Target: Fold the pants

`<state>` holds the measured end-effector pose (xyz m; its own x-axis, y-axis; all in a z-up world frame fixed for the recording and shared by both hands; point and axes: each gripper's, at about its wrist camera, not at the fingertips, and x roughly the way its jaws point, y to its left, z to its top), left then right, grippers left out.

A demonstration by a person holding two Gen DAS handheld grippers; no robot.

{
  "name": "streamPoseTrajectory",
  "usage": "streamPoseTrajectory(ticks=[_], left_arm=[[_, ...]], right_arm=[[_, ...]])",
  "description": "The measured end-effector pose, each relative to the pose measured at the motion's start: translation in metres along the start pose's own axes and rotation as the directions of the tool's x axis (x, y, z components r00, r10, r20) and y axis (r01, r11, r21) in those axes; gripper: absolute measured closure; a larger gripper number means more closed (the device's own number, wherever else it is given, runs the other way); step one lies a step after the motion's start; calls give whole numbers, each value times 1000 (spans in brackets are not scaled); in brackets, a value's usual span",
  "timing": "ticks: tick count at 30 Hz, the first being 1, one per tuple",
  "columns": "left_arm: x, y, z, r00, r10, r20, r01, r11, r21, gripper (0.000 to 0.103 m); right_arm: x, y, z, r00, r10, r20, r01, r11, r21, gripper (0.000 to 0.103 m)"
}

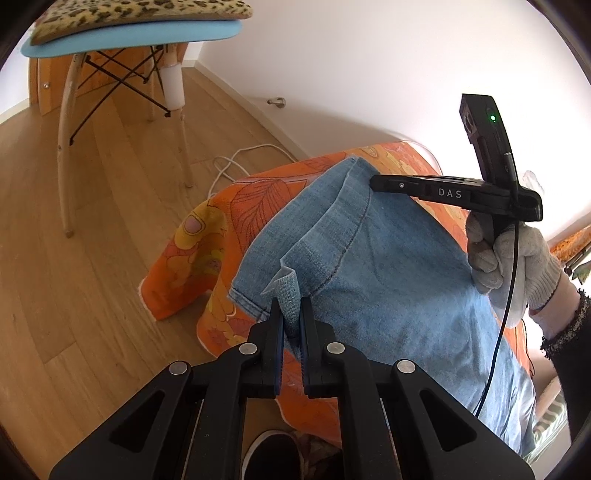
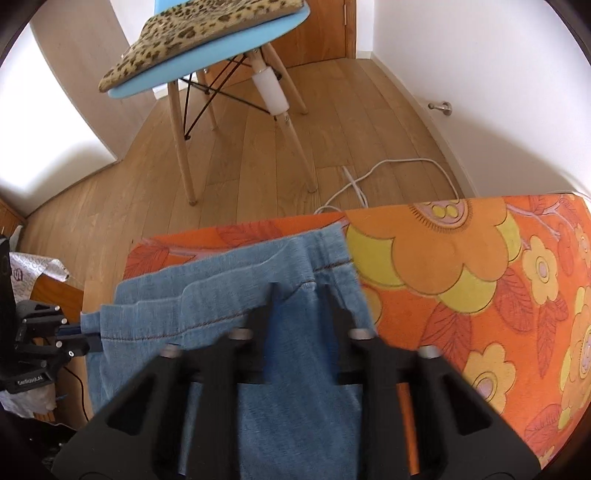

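Observation:
Light blue denim pants (image 1: 369,266) lie on a surface covered with an orange flowered cloth (image 1: 258,195). My left gripper (image 1: 290,314) is shut on a pinch of the pants' edge near the waistband, at the near corner of the surface. In the right wrist view the pants (image 2: 229,295) reach the surface's far left edge, and the left gripper (image 2: 79,338) holds their left edge. My right gripper (image 2: 301,291) is open, its fingers spread just over the denim, blurred. It also shows in the left wrist view (image 1: 373,182), held by a gloved hand (image 1: 517,258).
A blue chair (image 2: 229,48) with a leopard-print cushion (image 2: 192,33) stands on the wooden floor (image 2: 258,155) beyond the surface. A white cable (image 2: 388,173) lies on the floor near the wall. The orange cloth (image 2: 480,295) covers the surface to the right of the pants.

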<state>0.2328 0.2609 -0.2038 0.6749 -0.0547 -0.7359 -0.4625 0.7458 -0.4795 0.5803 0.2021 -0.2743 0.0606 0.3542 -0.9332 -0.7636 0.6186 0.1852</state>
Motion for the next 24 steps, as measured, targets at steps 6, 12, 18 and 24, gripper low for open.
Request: streamPoseTrajectory(ticks=[6,12,18,24], left_arm=[[-13,-2,5,999,-16,39,16,1000,2,97],[-12,-6,13,998,-11,60,10,1000,19,97],[-8,-2,9,999,-6,43,5,1000,23,97],[-1,1,6,1000,-4,27,3,1000,18,97]], right_arm=[[-38,-2,-1,994,-52,96,50,999,15,100],[-62,-15,22,978,-112,175,100,992,76,102],[-40,-26,27,995,-10,101,2,996,84,100],[-4,-36,17,999,23,26,-26,995,98,83]])
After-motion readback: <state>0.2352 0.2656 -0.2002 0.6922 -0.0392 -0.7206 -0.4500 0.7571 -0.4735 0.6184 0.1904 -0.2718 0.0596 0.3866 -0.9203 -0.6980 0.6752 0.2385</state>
